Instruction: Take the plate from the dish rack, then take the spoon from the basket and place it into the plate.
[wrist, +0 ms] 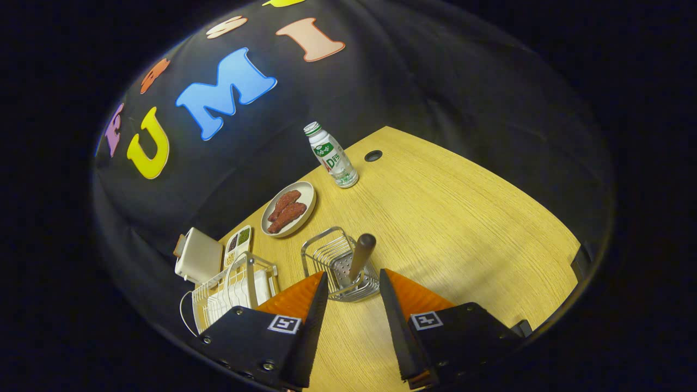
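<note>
Your gripper [354, 280] hangs over the wooden table [463, 218], its fingers spread wide and holding nothing, with the wire basket [326, 256] framed just ahead of the gap between them. Out of that basket stands the spoon [361, 256], its dark rounded handle leaning up towards you; its bowl is down inside the wires and hard to make out. Just beside the basket, on the far side from the open tabletop, sits the white dish rack [231, 291], with pale pieces standing in its slots; whether one is the plate you need cannot be told from here. Beyond the basket lie a plate of sausages [288, 208] and, further on, a small drink bottle [332, 156]; a white box [197, 256] and a small divided dish [238, 242] sit behind the rack.

The plate step looks to be the one in hand, so swing from the basket to the rack. Line your fingers up across a plate's rim, come down between the rack's wires, and lift straight up so it clears the slots before you move sideways.
</note>
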Motion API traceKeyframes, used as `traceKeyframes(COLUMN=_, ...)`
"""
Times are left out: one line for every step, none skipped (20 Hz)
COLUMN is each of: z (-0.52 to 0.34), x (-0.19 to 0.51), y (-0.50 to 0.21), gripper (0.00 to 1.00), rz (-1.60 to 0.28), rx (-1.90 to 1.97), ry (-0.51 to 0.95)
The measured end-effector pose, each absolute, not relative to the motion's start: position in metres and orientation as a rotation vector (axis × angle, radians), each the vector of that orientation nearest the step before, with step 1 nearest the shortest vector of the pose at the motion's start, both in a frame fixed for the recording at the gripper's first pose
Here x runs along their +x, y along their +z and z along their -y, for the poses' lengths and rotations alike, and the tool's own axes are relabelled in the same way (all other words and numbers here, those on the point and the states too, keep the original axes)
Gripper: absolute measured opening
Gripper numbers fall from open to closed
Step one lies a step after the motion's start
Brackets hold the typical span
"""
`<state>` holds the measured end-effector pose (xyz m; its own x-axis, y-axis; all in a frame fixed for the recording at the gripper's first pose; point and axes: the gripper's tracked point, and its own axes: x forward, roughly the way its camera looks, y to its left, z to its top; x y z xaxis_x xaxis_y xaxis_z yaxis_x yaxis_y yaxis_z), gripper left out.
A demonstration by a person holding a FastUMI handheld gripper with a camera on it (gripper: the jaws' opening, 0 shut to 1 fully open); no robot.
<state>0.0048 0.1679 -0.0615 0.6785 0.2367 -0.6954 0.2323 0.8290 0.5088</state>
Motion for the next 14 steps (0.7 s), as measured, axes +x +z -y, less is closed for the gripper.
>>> traceKeyframes(z=-0.167, x=0.01, y=-0.063, gripper=0.58, rz=-0.837, rx=0.627, ry=-0.004)
traceKeyframes(z=-0.169, x=0.015, y=-0.064, gripper=0.54, rz=-0.84, rx=0.643, ry=0.001)
traceKeyframes(z=-0.167, x=0.019, y=-0.067, gripper=0.53, rz=-0.84, rx=0.645, ry=-0.005)
traceKeyframes(z=-0.168, x=0.022, y=-0.067, gripper=0.51, rz=-0.84, rx=0.652, ry=-0.005)
traceKeyframes(z=-0.168, x=0.025, y=-0.067, gripper=0.42, rz=-0.841, rx=0.656, ry=-0.003)
traceKeyframes(z=-0.169, x=0.028, y=-0.068, gripper=0.37, rz=-0.842, rx=0.66, ry=0.005)
traceKeyframes(z=-0.166, x=0.03, y=-0.073, gripper=0.37, rz=-0.845, rx=0.641, ry=-0.031)
traceKeyframes(z=-0.163, x=0.033, y=-0.074, gripper=0.26, rz=-0.841, rx=0.644, ry=-0.027)
traceKeyframes(z=-0.166, x=0.032, y=-0.068, gripper=0.15, rz=-0.844, rx=0.645, ry=-0.014)
traceKeyframes(z=-0.167, x=0.033, y=-0.066, gripper=0.15, rz=-0.84, rx=0.638, ry=-0.005)
traceKeyframes(z=-0.161, x=0.034, y=-0.067, gripper=0.15, rz=-0.831, rx=0.62, ry=-0.032)
traceKeyframes(z=-0.16, x=0.04, y=-0.065, gripper=0.04, rz=-0.825, rx=0.607, ry=-0.035)
traceKeyframes(z=-0.159, x=0.039, y=-0.062, gripper=0.03, rz=-0.818, rx=0.576, ry=-0.031)
traceKeyframes(z=-0.16, x=0.039, y=-0.059, gripper=0.04, rz=-0.815, rx=0.549, ry=-0.021)
